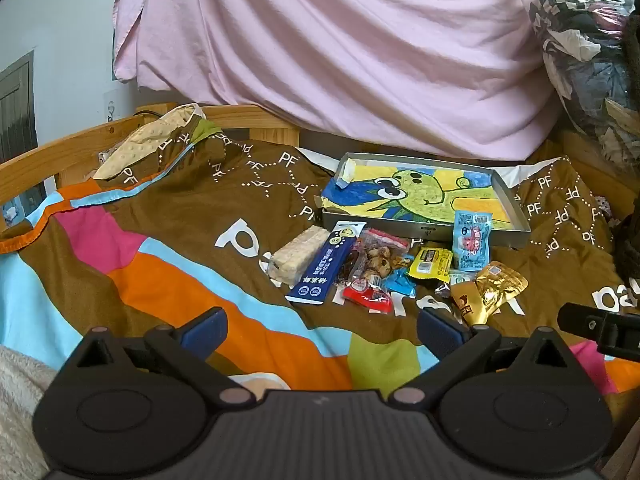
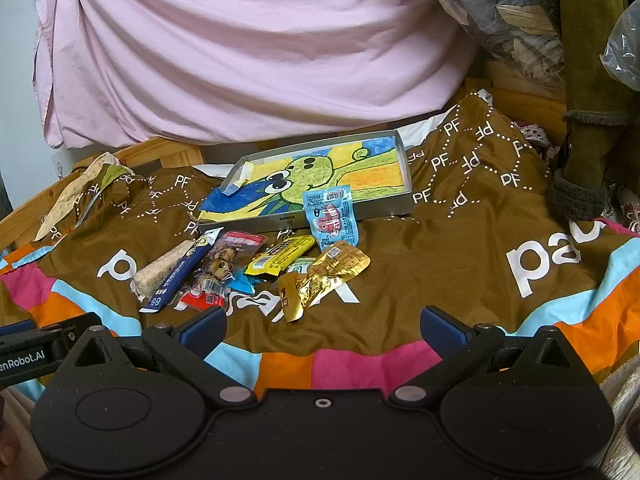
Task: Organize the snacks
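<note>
Both grippers, left gripper and right gripper, hover low in frame over a soft brown quilt; jaws wide apart, empty. Snack pile at centre: crinkled gold foil pouch, flat navy stick pack, pale rice bar. Behind it, shallow rectangular grey tray lined with a crayon drawing; blue packet leans on its front rim.

My bed's brown patterned blanket carries a grey tray and a snack pile just before it.
</note>
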Available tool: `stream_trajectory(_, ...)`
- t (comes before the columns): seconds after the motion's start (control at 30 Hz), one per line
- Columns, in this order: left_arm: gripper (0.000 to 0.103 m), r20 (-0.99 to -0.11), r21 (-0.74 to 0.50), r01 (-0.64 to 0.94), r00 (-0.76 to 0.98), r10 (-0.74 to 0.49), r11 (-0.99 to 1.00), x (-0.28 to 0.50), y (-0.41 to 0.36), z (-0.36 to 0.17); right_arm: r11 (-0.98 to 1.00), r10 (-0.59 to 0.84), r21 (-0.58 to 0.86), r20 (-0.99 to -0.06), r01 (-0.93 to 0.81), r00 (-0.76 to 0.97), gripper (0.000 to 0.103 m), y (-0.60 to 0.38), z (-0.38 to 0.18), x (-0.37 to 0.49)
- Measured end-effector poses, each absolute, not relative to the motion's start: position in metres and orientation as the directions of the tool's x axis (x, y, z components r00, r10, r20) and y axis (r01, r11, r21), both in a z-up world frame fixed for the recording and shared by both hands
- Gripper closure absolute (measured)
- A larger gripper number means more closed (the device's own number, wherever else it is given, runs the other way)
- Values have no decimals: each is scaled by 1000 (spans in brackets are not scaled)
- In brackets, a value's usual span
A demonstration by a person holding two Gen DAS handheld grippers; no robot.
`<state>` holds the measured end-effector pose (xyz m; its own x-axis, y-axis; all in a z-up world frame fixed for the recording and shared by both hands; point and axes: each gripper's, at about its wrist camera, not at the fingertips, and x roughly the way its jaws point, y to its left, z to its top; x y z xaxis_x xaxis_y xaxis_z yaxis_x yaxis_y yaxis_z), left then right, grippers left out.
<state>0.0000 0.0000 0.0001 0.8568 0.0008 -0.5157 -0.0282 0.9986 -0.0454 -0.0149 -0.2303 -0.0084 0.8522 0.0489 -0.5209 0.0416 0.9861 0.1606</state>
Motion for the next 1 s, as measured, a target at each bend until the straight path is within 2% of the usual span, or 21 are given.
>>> stream_trajectory(1.0,0,-520,-42,-27,854,1,999,0,2,-3,986,49,161,-526,43,849,1,-230,-10,-14)
